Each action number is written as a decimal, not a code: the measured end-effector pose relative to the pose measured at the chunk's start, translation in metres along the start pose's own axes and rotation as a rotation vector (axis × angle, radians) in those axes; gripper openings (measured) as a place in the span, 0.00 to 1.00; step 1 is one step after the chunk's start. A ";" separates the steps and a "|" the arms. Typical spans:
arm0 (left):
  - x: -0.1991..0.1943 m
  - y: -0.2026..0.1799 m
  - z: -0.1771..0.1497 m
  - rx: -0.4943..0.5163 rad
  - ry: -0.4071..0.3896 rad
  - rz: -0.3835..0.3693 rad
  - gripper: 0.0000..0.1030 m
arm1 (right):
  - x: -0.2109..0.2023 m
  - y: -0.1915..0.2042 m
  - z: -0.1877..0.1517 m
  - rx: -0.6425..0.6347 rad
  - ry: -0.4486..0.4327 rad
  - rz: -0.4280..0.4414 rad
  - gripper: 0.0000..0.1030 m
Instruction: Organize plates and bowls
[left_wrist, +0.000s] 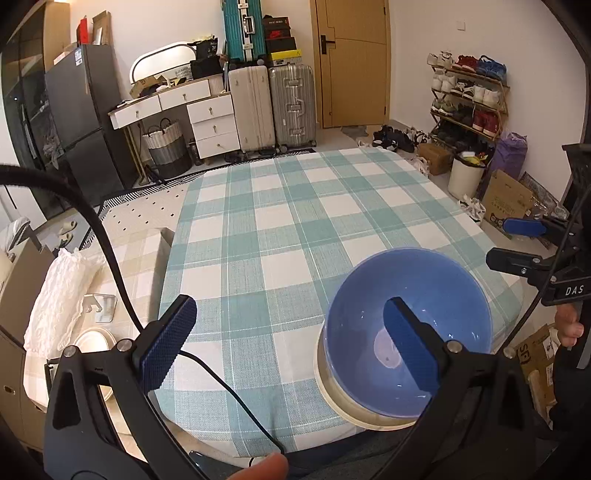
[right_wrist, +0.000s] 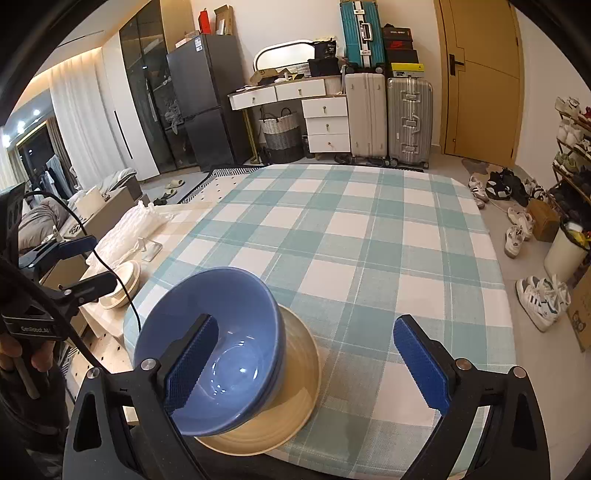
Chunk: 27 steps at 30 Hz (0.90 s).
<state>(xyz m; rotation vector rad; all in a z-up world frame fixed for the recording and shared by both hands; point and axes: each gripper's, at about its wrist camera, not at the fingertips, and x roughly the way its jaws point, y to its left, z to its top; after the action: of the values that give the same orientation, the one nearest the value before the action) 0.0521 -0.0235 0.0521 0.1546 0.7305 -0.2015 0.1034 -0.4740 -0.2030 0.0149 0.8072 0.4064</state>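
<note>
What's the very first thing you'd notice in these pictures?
The shiny round blue bowl jumps out, sitting on a cream round plate near the front edge of the teal-and-white checked tablecloth. Both pairs of blue-padded tongs, left and right, hang open above it, holding nothing.

My left tongs (left_wrist: 290, 343) put one finger (left_wrist: 410, 347) across the inside of the blue bowl (left_wrist: 424, 295), hiding part of its bottom, and the bowl covers most of the cream plate (right_wrist: 291, 398) beneath it. The near edge of the worktop (left_wrist: 295, 229) is cut off behind my tongs' frames. The cream bowls (right_wrist: 125, 284) at the side are half hidden by my left tongs' fingers and a black cable (right_wrist: 122, 284).
</note>
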 end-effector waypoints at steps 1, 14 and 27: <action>-0.001 0.000 -0.001 -0.004 -0.008 -0.002 0.98 | -0.001 -0.001 -0.001 0.004 -0.013 0.000 0.96; -0.006 0.006 -0.017 -0.050 -0.129 0.009 0.98 | -0.006 -0.004 -0.017 0.000 -0.170 -0.040 0.99; -0.005 0.030 -0.044 -0.137 -0.298 0.028 0.98 | -0.012 -0.007 -0.036 0.037 -0.289 -0.075 0.99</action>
<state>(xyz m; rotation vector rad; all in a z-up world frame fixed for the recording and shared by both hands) 0.0273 0.0156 0.0254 0.0032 0.4434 -0.1428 0.0725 -0.4899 -0.2207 0.0761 0.5279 0.3090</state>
